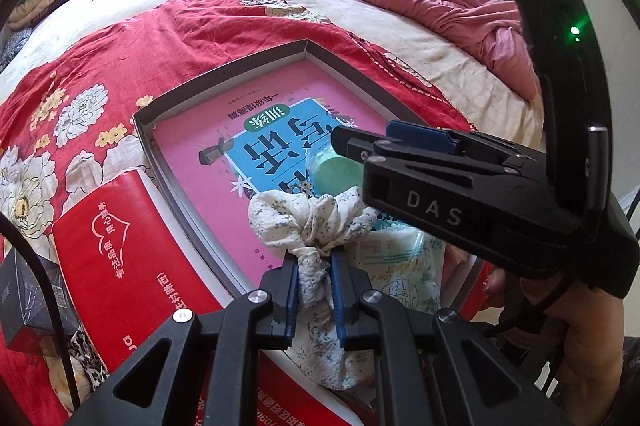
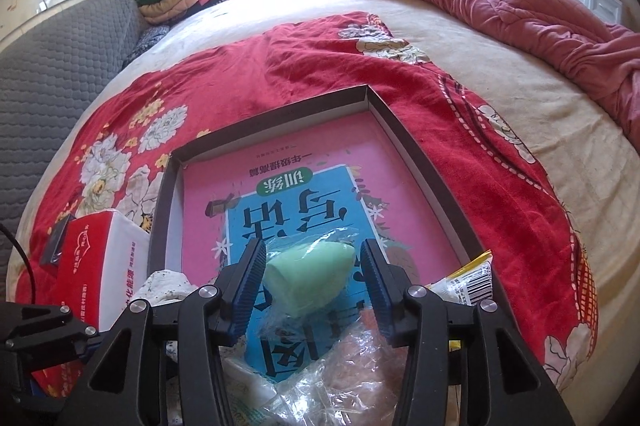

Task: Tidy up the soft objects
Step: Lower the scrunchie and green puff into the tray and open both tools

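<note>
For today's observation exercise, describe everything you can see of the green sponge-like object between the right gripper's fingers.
The green object is a pale mint, rounded wedge that looks like soft foam, wrapped in clear crinkled plastic. It lies in the shallow box, on the pink and blue book cover. The right gripper straddles it, jaws apart, with a visible gap at the right pad; contact at the left pad is unclear. In the left wrist view it sits just behind the floral cloth.

White floral scrunchie [image 1: 316,226] bunched at tray's near edge; green sponge [image 2: 310,276] in plastic wrap.
</note>
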{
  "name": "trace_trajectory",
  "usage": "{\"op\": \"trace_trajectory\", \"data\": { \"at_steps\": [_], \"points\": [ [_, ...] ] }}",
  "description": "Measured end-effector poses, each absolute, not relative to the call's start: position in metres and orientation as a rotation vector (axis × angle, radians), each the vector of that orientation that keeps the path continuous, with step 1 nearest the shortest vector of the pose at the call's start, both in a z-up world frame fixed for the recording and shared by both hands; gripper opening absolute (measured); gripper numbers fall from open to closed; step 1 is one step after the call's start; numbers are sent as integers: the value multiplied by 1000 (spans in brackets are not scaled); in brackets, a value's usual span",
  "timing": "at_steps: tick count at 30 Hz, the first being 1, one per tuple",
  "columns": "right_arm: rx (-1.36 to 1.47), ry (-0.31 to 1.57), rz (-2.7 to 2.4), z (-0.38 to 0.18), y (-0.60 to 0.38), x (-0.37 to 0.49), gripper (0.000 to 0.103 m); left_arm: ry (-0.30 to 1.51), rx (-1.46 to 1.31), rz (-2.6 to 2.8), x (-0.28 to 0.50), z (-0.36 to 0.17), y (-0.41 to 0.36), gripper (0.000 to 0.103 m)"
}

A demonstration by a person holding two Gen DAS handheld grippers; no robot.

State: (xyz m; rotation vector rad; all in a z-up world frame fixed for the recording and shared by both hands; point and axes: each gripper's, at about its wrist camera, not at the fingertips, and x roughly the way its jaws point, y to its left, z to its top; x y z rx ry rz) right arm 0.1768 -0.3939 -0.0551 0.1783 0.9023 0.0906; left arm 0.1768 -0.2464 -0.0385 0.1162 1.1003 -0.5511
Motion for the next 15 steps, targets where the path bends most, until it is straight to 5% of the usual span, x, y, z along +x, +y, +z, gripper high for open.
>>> {"op": "trace_trajectory", "data": {
  "at_steps": [6,15],
  "points": [
    [236,808,56,-32,-411,163,56,1101,136,-549,176,-39,-252,23],
    [241,765,28,-18,-420,150,59,1067,163,-521,172,-30,-252,55]
  ]
}}
